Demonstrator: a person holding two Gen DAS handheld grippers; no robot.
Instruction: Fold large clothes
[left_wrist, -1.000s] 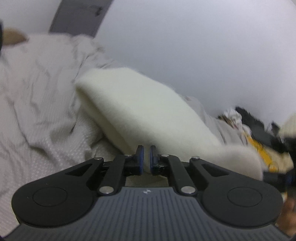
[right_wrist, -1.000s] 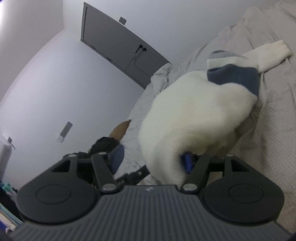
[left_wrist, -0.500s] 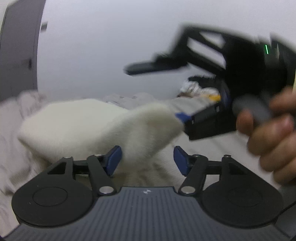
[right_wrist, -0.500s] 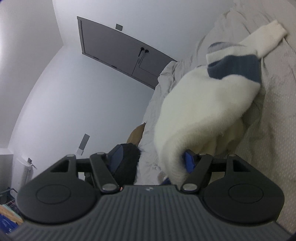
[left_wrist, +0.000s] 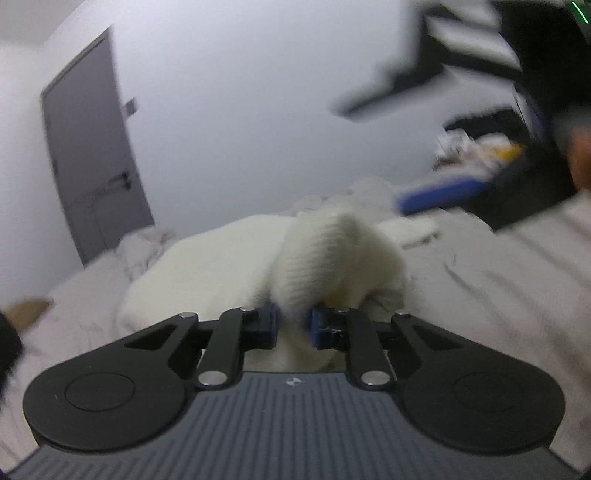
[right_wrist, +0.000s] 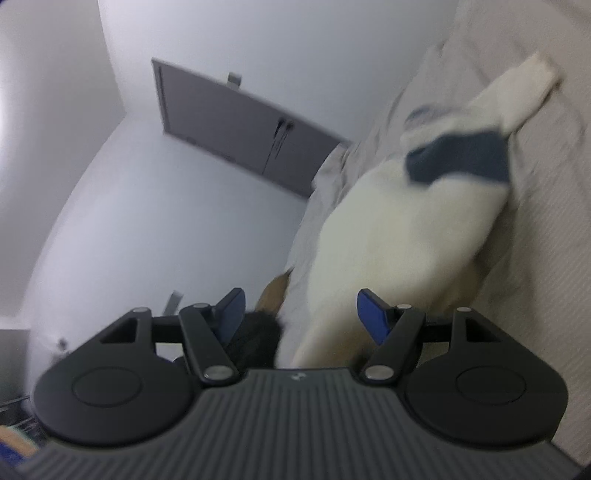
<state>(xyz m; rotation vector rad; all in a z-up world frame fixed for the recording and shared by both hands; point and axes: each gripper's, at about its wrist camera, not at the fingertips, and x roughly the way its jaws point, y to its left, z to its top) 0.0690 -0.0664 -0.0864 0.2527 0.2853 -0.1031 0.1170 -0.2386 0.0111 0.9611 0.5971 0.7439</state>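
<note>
Left gripper (left_wrist: 293, 325) re-closed (on sweater (left_wrist: 325, 258)) — regripped.

Cream fleece sweater (right_wrist: 406, 229) with navy band, seemingly bunched on bed (right_wrist: 546, 236).

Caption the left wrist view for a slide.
Left hand-held gripper pinches a fold of the white sweater over the bed.
</note>
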